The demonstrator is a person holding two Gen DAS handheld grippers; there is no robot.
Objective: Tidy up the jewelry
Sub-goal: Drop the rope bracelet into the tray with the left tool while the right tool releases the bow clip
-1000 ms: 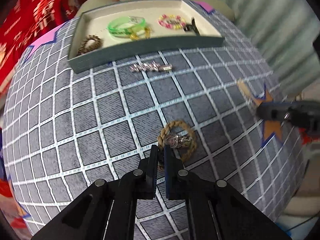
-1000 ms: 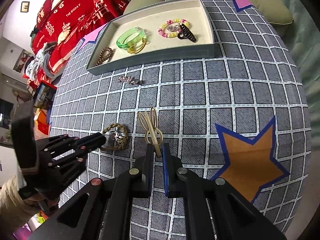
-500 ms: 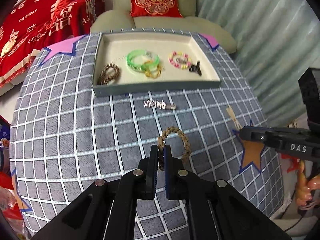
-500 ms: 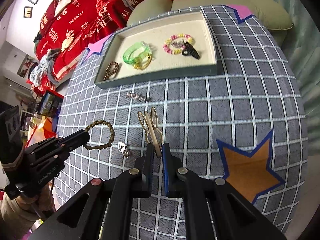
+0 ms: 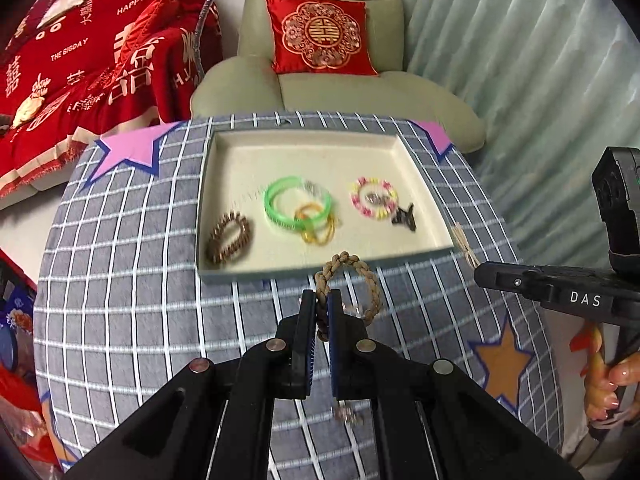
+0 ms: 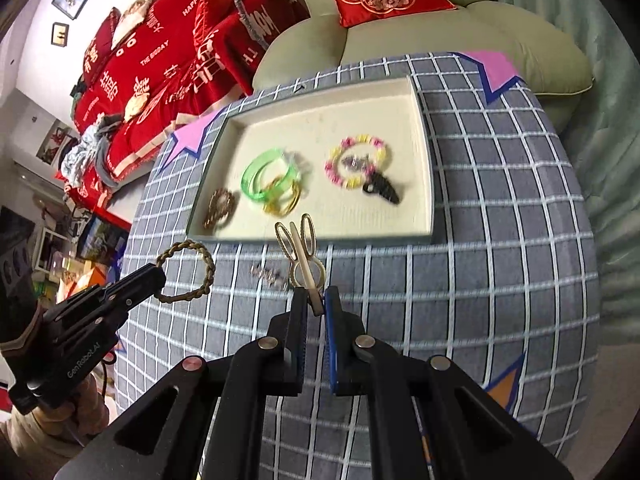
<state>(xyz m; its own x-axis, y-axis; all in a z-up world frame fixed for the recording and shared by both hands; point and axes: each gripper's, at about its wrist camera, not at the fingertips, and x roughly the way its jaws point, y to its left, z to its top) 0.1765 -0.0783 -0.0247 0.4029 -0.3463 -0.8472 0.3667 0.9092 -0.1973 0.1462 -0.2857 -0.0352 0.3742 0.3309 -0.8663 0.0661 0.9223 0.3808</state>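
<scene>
The left gripper (image 5: 322, 308) pinches a brown braided bracelet (image 5: 348, 284) above the checked cloth (image 5: 120, 300). The right gripper (image 6: 316, 304) pinches a gold hair clip (image 6: 302, 254) near the tray (image 6: 424, 184).

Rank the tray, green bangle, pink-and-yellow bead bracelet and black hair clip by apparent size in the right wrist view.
1. Tray
2. Green bangle
3. Pink-and-yellow bead bracelet, close behind the bangle; motion blur makes that order unsure
4. Black hair clip
</scene>
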